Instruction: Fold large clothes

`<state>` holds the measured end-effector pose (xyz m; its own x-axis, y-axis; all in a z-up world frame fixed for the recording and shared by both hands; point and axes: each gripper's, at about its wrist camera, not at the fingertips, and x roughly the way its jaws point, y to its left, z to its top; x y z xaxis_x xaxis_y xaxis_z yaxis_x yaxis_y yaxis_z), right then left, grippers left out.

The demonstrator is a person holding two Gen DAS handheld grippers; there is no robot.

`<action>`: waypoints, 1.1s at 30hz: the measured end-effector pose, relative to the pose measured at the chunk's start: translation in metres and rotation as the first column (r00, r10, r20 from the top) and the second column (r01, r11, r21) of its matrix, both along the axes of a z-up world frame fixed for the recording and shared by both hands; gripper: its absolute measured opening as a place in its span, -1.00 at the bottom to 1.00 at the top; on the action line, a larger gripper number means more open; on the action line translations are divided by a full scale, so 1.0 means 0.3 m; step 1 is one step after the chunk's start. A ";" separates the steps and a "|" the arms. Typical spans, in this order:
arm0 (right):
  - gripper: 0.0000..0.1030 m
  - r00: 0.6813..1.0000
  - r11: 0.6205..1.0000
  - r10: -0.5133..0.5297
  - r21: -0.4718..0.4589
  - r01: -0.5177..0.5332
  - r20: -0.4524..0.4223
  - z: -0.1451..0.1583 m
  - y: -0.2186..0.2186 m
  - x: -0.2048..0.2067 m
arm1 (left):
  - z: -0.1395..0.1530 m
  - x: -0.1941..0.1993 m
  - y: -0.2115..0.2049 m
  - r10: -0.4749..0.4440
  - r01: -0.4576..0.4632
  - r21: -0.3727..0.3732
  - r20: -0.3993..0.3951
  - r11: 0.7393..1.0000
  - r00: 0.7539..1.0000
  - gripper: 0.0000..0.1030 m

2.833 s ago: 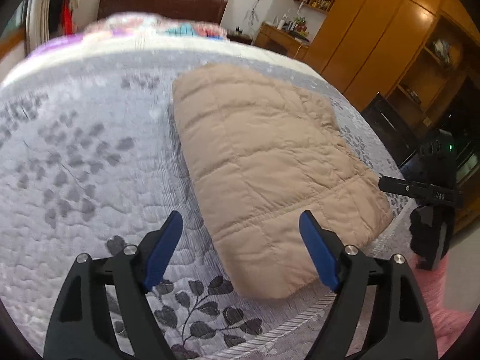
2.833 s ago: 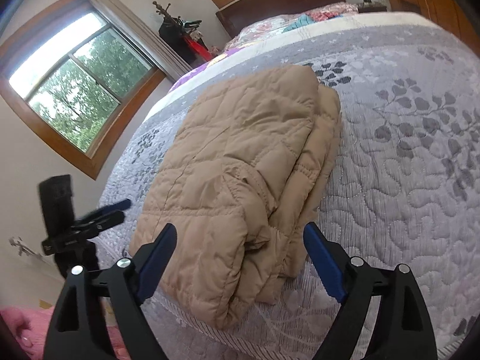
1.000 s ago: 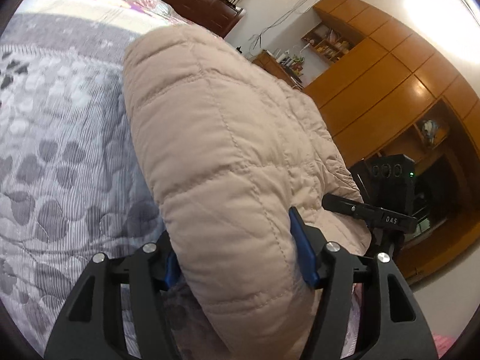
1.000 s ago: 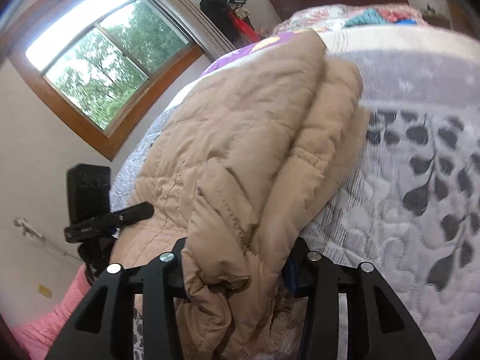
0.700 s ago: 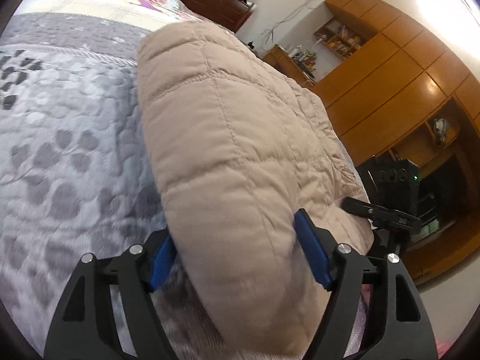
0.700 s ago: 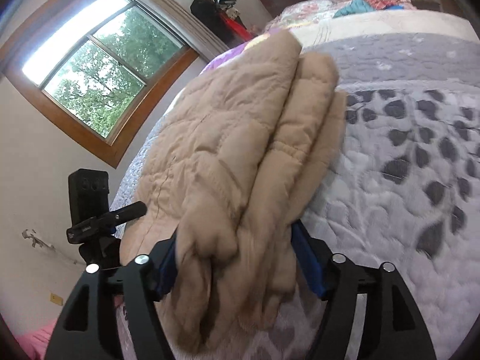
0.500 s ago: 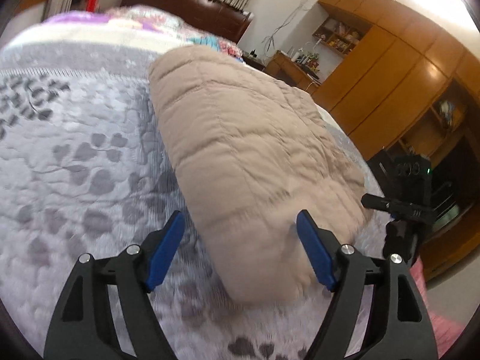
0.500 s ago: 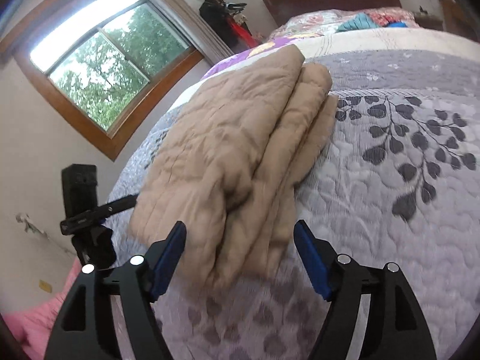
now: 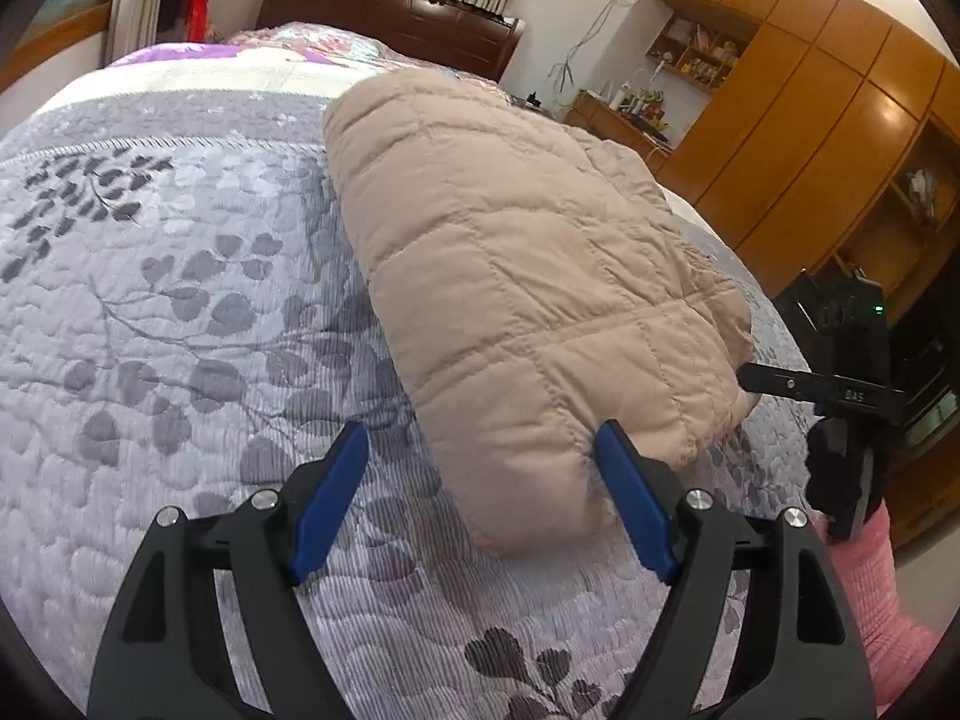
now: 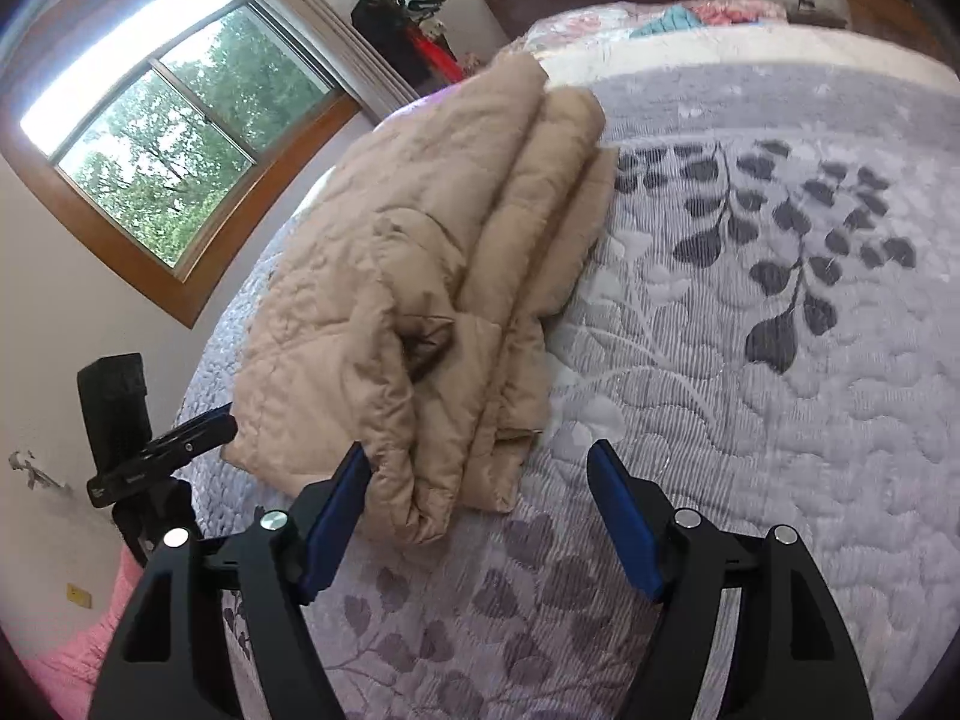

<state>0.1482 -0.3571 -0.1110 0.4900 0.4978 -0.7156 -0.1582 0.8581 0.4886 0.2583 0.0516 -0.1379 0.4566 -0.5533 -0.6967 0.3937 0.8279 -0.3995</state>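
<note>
A beige quilted puffer jacket point(image 9: 528, 276) lies folded in a thick bundle on the grey leaf-patterned bedspread point(image 9: 168, 312). My left gripper point(image 9: 480, 492) is open and empty, just short of the bundle's near end. In the right wrist view the jacket point(image 10: 432, 276) shows its stacked folded layers. My right gripper point(image 10: 480, 504) is open and empty, with its left finger beside the bundle's near corner. In each view the other gripper shows beyond the bundle, in the left wrist view point(image 9: 840, 396) and in the right wrist view point(image 10: 150, 450).
A dark wooden headboard point(image 9: 390, 6) and colourful bedding stand at the far end. Wooden wardrobes point(image 9: 810, 120) line the right side. A window point(image 10: 156, 114) is at the left in the right wrist view. A pink sleeve point(image 9: 876, 618) is at the bed edge.
Both grippers were closed on the jacket's near end and lifting it; they have opened, let it drop flat on the bed, and pulled back a little.
</note>
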 end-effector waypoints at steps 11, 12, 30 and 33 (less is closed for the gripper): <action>0.92 0.989 0.957 -0.090 -0.263 0.120 0.121 0.170 0.137 -0.255 | 0.104 -0.175 0.015 0.147 -0.154 0.166 0.049 0.974 0.988 0.78; 0.92 0.988 0.956 -0.095 -0.265 0.125 0.121 0.183 0.150 -0.261 | 0.113 -0.193 0.020 0.163 -0.171 0.173 0.058 0.970 0.985 0.79; 0.92 0.978 0.936 -0.150 -0.299 0.188 0.145 0.221 0.259 -0.478 | 0.239 -0.490 0.010 0.239 -0.294 0.259 0.226 0.920 0.945 0.86; 0.92 0.975 0.934 -0.154 -0.298 0.197 0.159 0.236 0.261 -0.502 | 0.255 -0.522 0.010 0.235 -0.295 0.256 0.241 0.921 0.942 0.86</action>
